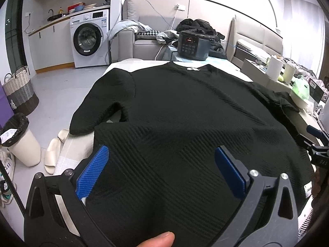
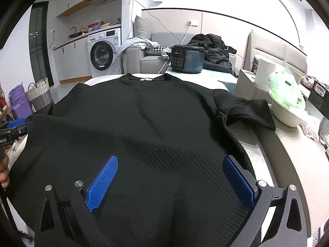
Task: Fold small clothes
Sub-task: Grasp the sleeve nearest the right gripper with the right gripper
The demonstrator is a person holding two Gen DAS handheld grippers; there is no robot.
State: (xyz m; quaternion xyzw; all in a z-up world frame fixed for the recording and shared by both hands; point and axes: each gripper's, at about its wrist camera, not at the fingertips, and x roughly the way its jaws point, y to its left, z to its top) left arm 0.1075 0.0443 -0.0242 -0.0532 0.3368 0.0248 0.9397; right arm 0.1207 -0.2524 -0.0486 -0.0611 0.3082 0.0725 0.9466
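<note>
Between the wide-open fingers of both the left tool and right tool, black sweater, ungripped.

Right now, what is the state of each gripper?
Left gripper: open, over the black sweater, holding nothing.
Right gripper: open, holding nothing.

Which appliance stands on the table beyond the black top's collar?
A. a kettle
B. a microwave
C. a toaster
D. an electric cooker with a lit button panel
D: past the collar of the black top, a dark electric cooker with a red display and rows of buttons sits on the table.
</note>
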